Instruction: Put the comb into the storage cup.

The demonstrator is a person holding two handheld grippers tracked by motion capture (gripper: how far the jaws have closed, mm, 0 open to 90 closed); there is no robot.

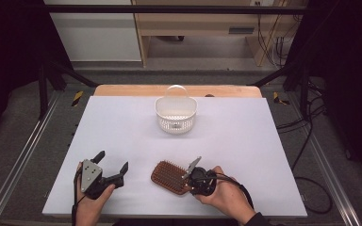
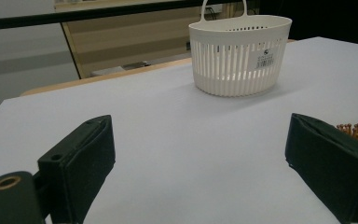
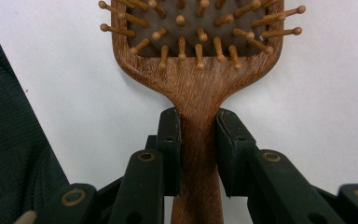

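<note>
Wooden hairbrush [image 3: 198, 84] lay bristles-up with its handle clamped between the right gripper [image 3: 198, 140] jaws, apparently for lifting, while the left gripper [image 2: 200, 158] waited open.

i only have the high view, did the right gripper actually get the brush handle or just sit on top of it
Observer: In the right gripper view the right gripper has both pads clamped on the wooden hairbrush at its handle's neck.
Operator: bristles up or down
Observer: Up; the wooden pins point toward that camera.
Operator: left one holding anything
Observer: No. The left gripper stands wide open over the bare white table, facing the white basket.
</note>
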